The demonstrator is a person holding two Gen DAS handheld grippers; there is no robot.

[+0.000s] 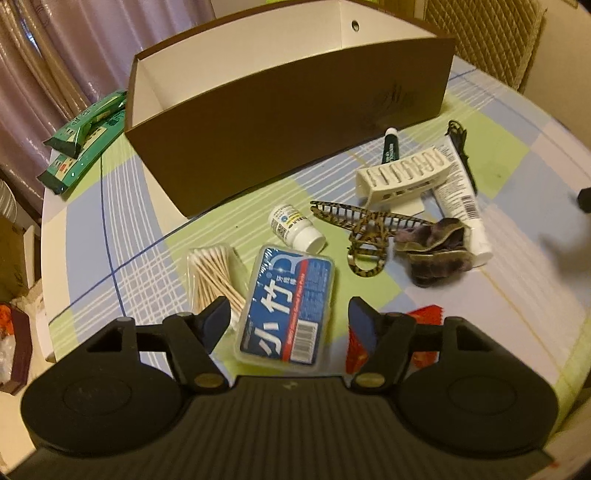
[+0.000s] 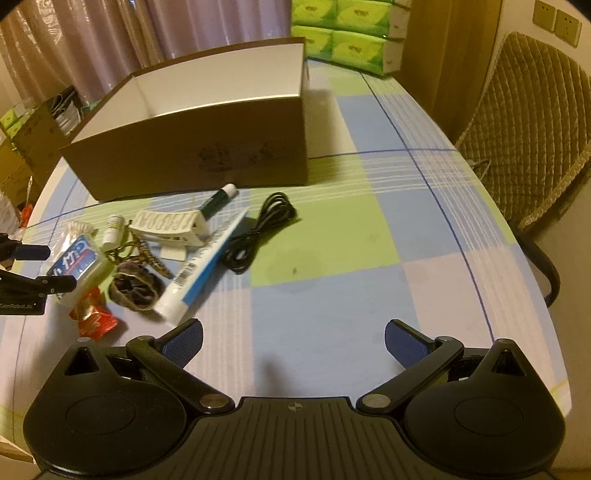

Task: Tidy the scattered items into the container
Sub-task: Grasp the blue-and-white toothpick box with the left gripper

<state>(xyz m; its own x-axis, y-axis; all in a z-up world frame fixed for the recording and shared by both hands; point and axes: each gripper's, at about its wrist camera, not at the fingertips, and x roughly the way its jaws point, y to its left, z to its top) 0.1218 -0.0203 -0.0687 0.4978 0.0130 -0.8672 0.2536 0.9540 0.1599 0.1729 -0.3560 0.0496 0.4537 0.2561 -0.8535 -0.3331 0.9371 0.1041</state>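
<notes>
The brown cardboard box [image 1: 288,122] [image 2: 192,158] stands open at the back of the table, white inside. In front of it lie cotton swabs [image 1: 210,273], a white pill bottle [image 1: 295,227], a leopard hair claw [image 1: 369,229], a white hair claw [image 1: 402,175], a toothpaste tube [image 2: 199,273], a scrunchie [image 2: 135,290], a black cable [image 2: 258,229] and a red wrapper [image 2: 92,317]. My left gripper [image 1: 290,317] straddles the blue floss case [image 1: 288,306]; a gap shows at each pad. My right gripper [image 2: 293,343] hangs open over bare tablecloth, right of the pile.
Green packets [image 1: 85,147] lie at the table's left edge beside the box. Stacked green tissue packs [image 2: 351,33] sit behind the box. A quilted chair [image 2: 535,147] stands at the table's right rim. A dark green tube [image 2: 218,201] rests against the box's front.
</notes>
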